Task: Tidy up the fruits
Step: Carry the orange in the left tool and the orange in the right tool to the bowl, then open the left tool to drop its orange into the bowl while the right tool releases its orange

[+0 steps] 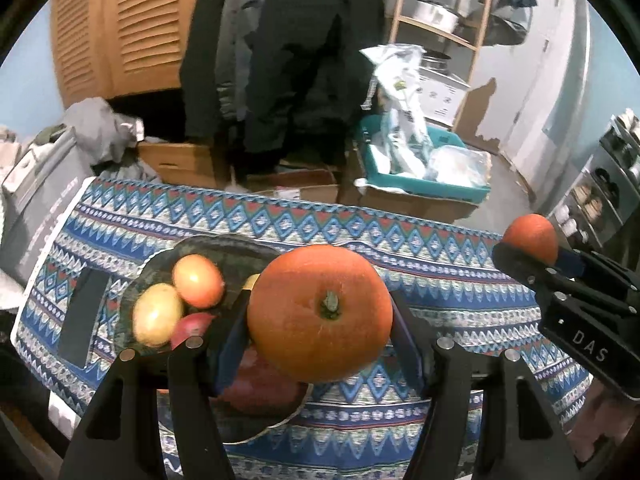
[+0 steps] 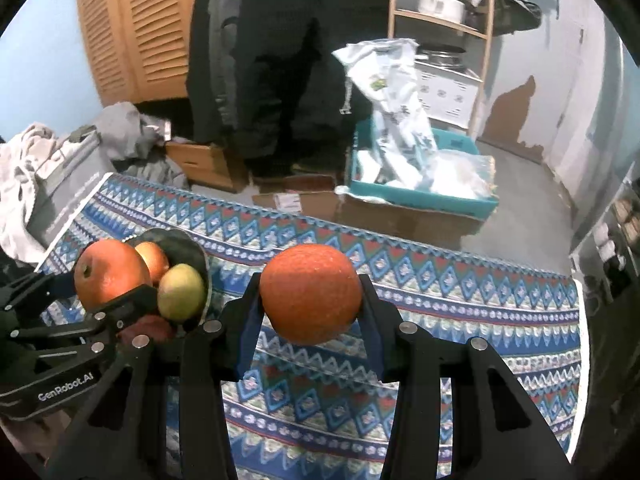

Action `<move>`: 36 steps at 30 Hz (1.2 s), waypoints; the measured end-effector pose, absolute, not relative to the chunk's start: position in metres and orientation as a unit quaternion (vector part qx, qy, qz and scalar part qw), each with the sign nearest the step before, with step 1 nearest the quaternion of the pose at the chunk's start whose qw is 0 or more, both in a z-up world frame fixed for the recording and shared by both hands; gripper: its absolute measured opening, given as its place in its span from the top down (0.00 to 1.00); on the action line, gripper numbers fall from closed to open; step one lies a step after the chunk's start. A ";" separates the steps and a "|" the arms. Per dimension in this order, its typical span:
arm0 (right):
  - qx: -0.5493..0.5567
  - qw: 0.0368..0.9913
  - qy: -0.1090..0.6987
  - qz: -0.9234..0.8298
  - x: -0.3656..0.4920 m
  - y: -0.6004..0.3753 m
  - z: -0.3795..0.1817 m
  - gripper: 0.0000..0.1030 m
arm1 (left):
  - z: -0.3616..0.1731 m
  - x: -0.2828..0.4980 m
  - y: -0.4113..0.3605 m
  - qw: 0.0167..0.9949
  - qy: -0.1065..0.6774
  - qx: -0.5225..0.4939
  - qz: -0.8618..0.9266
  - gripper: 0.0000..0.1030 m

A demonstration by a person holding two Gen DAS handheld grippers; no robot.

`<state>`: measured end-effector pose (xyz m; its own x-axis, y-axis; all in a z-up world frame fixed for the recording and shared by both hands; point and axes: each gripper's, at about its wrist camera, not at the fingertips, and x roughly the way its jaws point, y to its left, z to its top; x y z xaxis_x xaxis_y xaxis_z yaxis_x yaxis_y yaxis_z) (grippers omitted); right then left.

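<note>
Writing first: the right claw (image 1: 520, 256) is showing white letters "DAS" along its black body in the left wrist view, and the left claw (image 2: 100, 292) is carrying "GenRobot.AI" on its side in the right wrist view. A grey box (image 1: 36, 208) at the far left edge of the counter (image 1: 460, 292) is bearing pale lettering, too smeared to read. A label on the cardboard box (image 2: 292, 202) on the floor is equally unreadable.

Now the fruit. The left claw is gripping a big orange (image 1: 320, 312), stem end facing the camera, both fingers pressing its sides, hanging right over the near edge of the dark bowl (image 1: 224, 248). The right claw is clamped on a second orange (image 2: 310, 292), holding it above the patterned cloth (image 2: 440, 308), off to the right of the bowl.

Inside the bowl, a yellow apple (image 1: 158, 318) and a reddish-orange fruit (image 1: 198, 280) are sitting side by side. A red fruit (image 1: 192, 326) is peeking out beneath them, mostly covered by the claw finger, and another dark red one (image 1: 260, 388) is hiding under the held orange, its kind unclear. A sliver of yellow (image 1: 252, 280) is showing behind the orange, too little to name. The bowl's near rim is cut off by the claw.
</note>
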<state>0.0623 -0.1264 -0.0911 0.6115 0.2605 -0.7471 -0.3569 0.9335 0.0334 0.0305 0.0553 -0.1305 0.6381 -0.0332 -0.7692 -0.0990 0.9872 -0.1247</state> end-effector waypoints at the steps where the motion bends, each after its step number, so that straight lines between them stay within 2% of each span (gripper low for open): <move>1: -0.060 0.894 0.406 0.177 0.064 -0.121 -0.092 0.57 | -0.132 0.031 0.061 0.901 0.426 -0.080 0.022 0.35; 15: -0.075 0.877 0.419 0.224 0.083 -0.054 -0.110 0.57 | -0.162 0.047 0.130 0.881 0.456 -0.109 0.066 0.35; 28: -0.075 0.857 0.450 0.241 0.102 -0.022 -0.146 0.57 | -0.198 0.064 0.149 0.858 0.494 -0.119 0.073 0.35; 36: -0.071 0.853 0.456 0.244 0.108 -0.020 -0.149 0.57 | -0.214 0.075 0.147 0.842 0.521 -0.117 0.073 0.35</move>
